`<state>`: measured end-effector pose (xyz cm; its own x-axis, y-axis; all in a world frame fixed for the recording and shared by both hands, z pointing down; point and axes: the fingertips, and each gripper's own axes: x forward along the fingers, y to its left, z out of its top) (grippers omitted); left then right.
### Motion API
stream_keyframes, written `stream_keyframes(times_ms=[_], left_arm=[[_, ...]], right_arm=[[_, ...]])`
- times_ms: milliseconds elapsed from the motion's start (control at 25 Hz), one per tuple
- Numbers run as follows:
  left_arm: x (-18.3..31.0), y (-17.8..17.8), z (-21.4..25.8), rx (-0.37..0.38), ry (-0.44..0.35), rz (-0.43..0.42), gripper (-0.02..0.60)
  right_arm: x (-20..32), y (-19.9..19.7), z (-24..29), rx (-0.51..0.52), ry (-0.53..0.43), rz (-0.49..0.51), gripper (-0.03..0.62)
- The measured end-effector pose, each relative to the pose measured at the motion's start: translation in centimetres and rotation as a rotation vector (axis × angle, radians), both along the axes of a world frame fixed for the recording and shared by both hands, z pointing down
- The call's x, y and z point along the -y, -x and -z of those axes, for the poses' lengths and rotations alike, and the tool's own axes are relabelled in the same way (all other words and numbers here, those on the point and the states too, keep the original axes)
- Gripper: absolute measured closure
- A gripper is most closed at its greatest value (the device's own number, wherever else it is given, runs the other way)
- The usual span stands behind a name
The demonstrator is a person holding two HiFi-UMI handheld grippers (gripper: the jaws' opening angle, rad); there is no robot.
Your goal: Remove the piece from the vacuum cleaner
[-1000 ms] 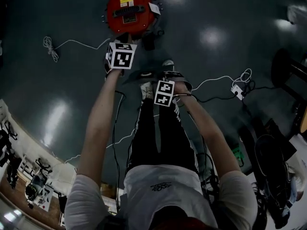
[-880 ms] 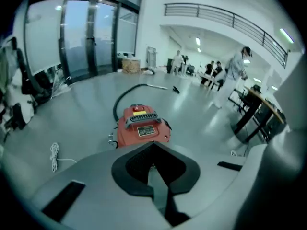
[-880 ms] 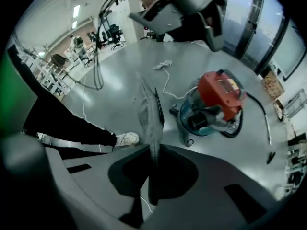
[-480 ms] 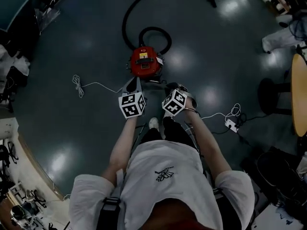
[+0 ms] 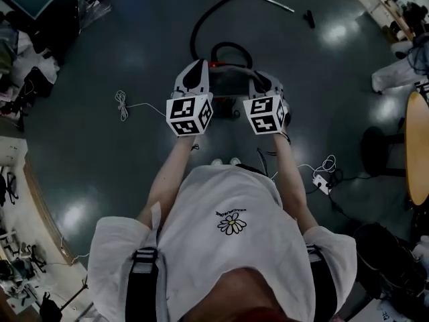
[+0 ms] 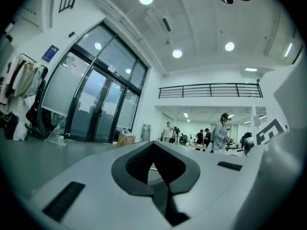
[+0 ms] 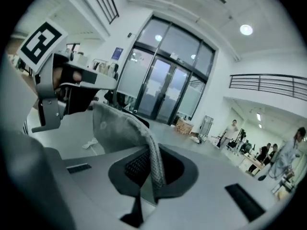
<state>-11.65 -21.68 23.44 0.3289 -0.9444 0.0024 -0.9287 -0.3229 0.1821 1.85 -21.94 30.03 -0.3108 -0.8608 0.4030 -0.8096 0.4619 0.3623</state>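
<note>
The red vacuum cleaner (image 5: 216,64) stands on the dark floor, almost wholly hidden behind my two raised grippers. Its black hose (image 5: 198,25) loops away behind it. My right gripper (image 5: 260,80) is shut on a flat grey fabric-like piece (image 7: 120,128), which rises from the jaws (image 7: 148,178) and leans left. In the head view that piece (image 5: 231,82) shows as a grey panel between the two grippers. My left gripper (image 5: 194,71) is held level beside it, its jaws (image 6: 157,183) shut with nothing between them. The left gripper's body (image 7: 57,87) shows in the right gripper view.
A white cord (image 5: 123,104) lies on the floor at left. A power strip with cables (image 5: 322,182) lies at right, near a round table edge (image 5: 419,146) and a black stool (image 5: 375,136). Glass doors (image 6: 96,104) and several distant people (image 6: 220,131) stand ahead.
The head view has risen from a crouch to standing. Both grippers have lifted from beside the vacuum cleaner to in front of it, now side by side and covering it.
</note>
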Motion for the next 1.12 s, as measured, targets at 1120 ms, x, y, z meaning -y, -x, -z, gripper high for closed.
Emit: stream_keyframes(times_ms=[1120], left_arm=[[-3.5,-1.2,9.5,-0.056,-0.188,0.042,0.580]], right_arm=[[-2.4,-4.3,13.2,0.465,-0.239,-0.090,0.569]])
